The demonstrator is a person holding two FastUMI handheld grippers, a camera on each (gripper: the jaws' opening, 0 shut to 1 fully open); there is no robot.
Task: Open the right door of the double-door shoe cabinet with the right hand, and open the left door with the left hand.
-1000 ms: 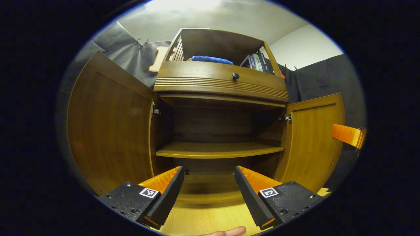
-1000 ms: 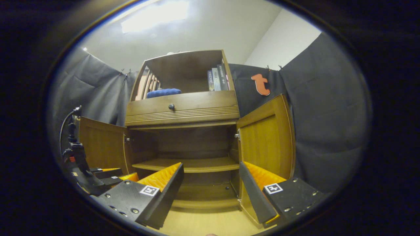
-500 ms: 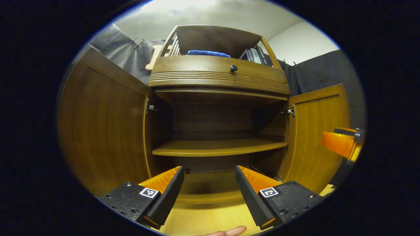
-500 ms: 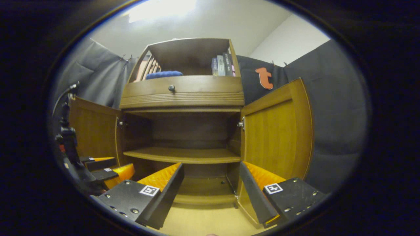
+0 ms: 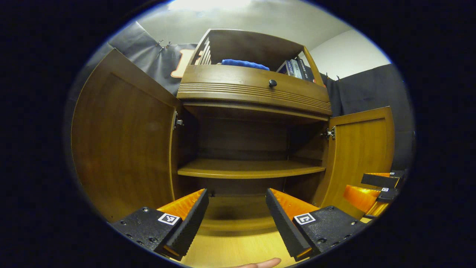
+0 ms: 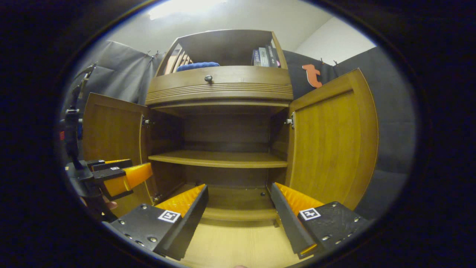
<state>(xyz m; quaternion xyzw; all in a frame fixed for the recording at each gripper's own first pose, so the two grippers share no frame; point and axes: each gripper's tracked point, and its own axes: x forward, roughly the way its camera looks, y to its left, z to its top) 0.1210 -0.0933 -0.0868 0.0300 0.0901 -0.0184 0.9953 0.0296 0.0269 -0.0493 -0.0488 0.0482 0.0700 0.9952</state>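
Brown wooden double-door shoe cabinet (image 5: 253, 96): left door (image 5: 122, 137) and right door (image 6: 333, 136) both swung wide. Lower compartment: one wooden shelf (image 6: 219, 159), bare; floor board below it likewise bare. Drawer front with a dark round knob (image 5: 272, 82). Open top compartment: folded blue cloth (image 5: 243, 63) and a row of upright books (image 5: 295, 69). Left gripper (image 5: 236, 212): fingers apart, holding nothing, before the opening. Right gripper (image 6: 238, 208): fingers apart, holding nothing, before the opening.
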